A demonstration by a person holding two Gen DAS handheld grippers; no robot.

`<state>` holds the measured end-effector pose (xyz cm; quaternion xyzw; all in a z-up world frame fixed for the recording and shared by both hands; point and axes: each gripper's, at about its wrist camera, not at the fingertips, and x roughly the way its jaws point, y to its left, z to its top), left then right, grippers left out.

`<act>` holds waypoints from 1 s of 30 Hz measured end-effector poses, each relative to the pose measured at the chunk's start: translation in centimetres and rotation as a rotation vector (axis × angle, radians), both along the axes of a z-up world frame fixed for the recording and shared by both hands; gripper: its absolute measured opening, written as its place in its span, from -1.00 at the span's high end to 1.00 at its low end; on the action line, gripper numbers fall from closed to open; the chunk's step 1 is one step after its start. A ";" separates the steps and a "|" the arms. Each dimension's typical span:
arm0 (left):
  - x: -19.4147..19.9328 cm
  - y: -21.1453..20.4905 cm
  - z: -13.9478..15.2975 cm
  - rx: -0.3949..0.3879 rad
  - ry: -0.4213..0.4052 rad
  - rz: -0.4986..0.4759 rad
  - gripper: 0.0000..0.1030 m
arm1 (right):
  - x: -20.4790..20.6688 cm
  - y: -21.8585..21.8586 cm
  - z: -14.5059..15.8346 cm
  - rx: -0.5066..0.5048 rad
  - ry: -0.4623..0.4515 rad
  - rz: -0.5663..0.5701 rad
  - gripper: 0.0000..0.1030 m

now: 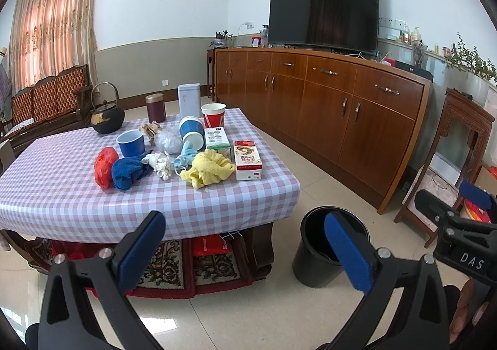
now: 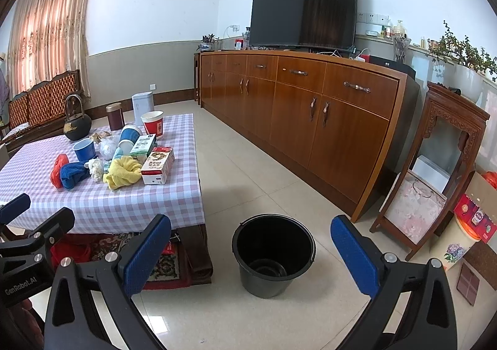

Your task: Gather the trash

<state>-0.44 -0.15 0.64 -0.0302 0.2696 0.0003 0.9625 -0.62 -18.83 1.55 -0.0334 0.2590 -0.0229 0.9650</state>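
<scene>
While both tools [image 1: 245, 252] [image 2: 251, 253] are held apart and empty, cloths [image 1: 207, 168] left of centre on the worktop [image 1: 62, 191] could be binned by mistake — tangled among trash [image 1: 161, 163].

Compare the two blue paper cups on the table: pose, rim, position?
The near blue cup stands upright, mouth up, with a blue interior showing; the far blue cup lies tipped on its side, white rim and mouth facing the camera. The upright one sits by the blue cloth; the tipped one leans beside the green-and-white carton. Both are blue paper cups, apparently empty.
</scene>
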 end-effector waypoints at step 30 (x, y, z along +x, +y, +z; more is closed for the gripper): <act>3.6 9.9 -3.0 0.004 0.043 0.154 -0.85 | 7.3 6.7 -2.9 0.020 0.042 0.228 -1.00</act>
